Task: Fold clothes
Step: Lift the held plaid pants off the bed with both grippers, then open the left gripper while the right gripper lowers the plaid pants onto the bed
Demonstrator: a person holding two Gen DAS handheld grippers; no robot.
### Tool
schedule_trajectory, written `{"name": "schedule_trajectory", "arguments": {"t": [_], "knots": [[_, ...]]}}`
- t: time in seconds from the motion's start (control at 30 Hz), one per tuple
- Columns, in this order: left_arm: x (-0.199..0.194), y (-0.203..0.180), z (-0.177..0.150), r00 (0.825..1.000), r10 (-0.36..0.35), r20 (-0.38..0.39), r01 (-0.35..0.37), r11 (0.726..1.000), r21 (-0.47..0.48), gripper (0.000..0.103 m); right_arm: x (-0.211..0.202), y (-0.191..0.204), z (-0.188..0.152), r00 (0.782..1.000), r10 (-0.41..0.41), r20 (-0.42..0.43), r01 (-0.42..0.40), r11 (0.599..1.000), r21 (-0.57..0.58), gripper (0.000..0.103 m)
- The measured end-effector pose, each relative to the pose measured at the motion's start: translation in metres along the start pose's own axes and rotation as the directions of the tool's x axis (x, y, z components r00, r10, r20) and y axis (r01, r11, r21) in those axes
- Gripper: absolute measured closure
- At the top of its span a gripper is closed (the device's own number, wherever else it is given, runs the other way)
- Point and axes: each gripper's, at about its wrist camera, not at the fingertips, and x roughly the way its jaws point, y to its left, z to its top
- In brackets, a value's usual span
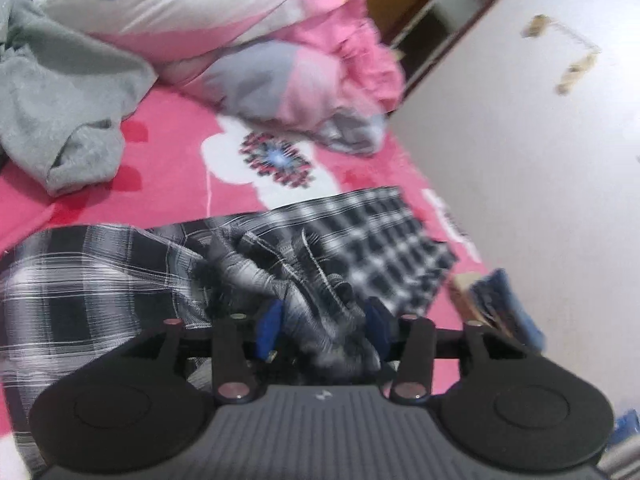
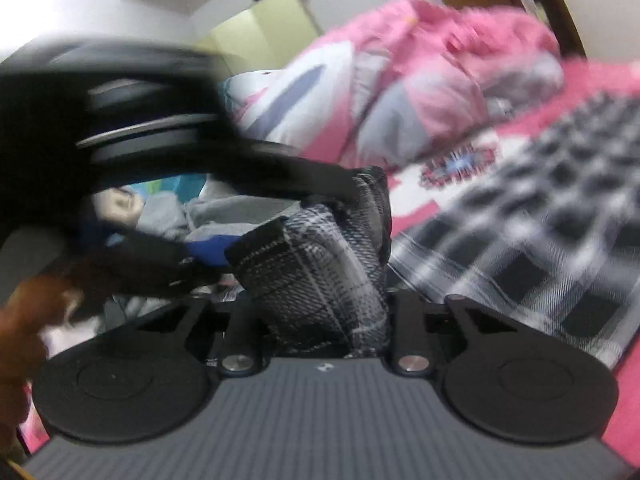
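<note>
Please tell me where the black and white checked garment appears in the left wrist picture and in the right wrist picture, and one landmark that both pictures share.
Left wrist: the checked garment spreads across the lower middle on the pink bedsheet, a bunched part between the left gripper's blue pads.
Right wrist: it fills the right side, with a fold rising in the centre at the right gripper.
Shared landmark: the white flower print on the sheet.
</note>
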Motion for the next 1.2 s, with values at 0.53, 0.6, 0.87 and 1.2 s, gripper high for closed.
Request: {"name": "schedule_trajectory", "arguments": {"t": [0.53, 0.6, 0.87, 1.2], "knots": [[-0.116, 0.048, -0.137, 0.981, 0.188, 0.041, -0.191, 0.974, 0.121, 0.017, 0.002, 0.010, 0.045, 0.991, 0.136, 0.009, -0.137, 0.988, 0.073, 0.083], [-0.116, 0.052, -0.138, 0.985, 0.170, 0.041, -0.173, 0.980, 0.096, 0.017, 0.002, 0.008, 0.055, 0.990, 0.141, 0.023, -0.143, 0.986, 0.089, 0.084], [-0.094, 0.048, -0.119, 0.993, 0.110, 0.044, -0.114, 0.988, 0.106, 0.017, 0.007, -0.039, 0.126, 0.993, 0.083, 0.082, -0.088, 0.994, 0.068, 0.085], [-0.001, 0.043, -0.072, 0.994, 0.108, -0.012, -0.106, 0.988, 0.110, 0.017, 0.009, -0.164, 0.207, 0.993, 0.015, 0.115, -0.032, 0.988, 0.148, 0.085]]}}
